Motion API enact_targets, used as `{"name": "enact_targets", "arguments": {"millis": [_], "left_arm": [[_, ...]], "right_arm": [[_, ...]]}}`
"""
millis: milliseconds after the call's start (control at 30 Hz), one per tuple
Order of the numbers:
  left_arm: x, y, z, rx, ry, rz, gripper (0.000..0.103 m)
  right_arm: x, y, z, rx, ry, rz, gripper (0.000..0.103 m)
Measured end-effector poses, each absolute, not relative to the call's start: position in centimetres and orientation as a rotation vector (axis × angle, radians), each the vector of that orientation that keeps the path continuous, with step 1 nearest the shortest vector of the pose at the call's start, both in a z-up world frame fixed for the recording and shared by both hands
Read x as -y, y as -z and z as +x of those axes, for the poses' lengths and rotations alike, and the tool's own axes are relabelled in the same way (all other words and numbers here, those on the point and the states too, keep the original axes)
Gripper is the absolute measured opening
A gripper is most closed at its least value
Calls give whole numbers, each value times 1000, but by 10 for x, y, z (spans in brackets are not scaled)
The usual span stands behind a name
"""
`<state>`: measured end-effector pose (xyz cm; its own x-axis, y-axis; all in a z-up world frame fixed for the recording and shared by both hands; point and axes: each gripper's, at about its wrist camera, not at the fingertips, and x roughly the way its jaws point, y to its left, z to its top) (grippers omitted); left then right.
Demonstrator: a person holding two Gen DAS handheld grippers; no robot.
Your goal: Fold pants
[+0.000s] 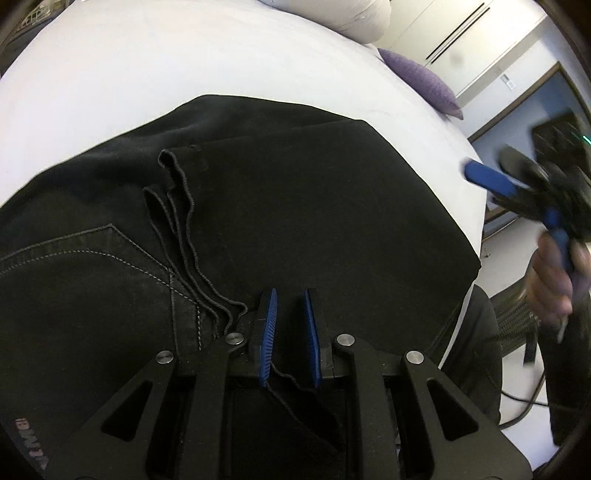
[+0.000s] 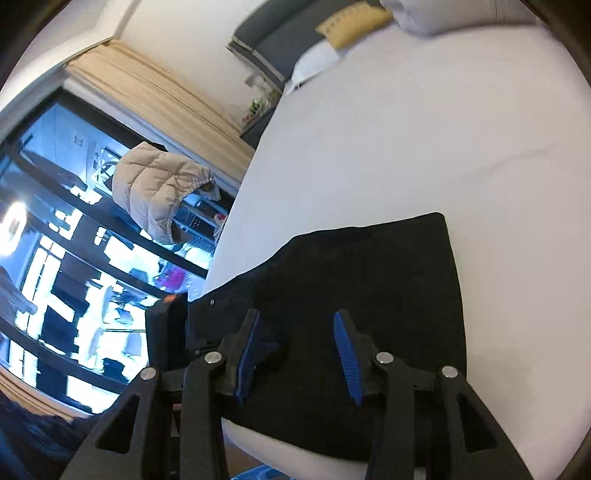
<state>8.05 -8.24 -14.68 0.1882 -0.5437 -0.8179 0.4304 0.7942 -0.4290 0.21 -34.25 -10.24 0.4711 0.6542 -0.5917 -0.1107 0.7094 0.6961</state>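
Observation:
Black pants [image 1: 295,206] lie folded on a white bed [image 1: 147,74]; the leg hems [image 1: 173,177] rest over the seat with its stitched pocket [image 1: 92,254]. My left gripper [image 1: 290,295] hovers just above the near hem edge, jaws a little apart with nothing between them. My right gripper [image 2: 295,321] is open and empty above the pants [image 2: 351,280] near the bed's edge. It also shows blurred in the left wrist view [image 1: 491,181], off the right side of the bed.
A purple cushion [image 1: 424,81] and white pillows [image 1: 351,14] lie at the far end of the bed. A yellow cushion [image 2: 351,22] sits by the headboard. A beige puffer jacket [image 2: 162,188] hangs beside a dark window. A cable runs on the floor [image 1: 524,402].

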Motion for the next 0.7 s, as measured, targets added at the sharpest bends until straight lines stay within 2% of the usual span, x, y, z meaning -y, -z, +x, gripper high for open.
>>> {"name": "enact_targets", "arguments": {"millis": [367,467,700], "left_arm": [[49,163,78,-1198,719,-248,15],[53,160,75,-1190,713,-221,15],[61,157,75,-1180,709,-212,15]], "right_arm": [[383,193,108,-1156,-564,912,44],[389,218,111,-1204,-552,972,34],[390,215,74,-1224,-612,971,39]]}}
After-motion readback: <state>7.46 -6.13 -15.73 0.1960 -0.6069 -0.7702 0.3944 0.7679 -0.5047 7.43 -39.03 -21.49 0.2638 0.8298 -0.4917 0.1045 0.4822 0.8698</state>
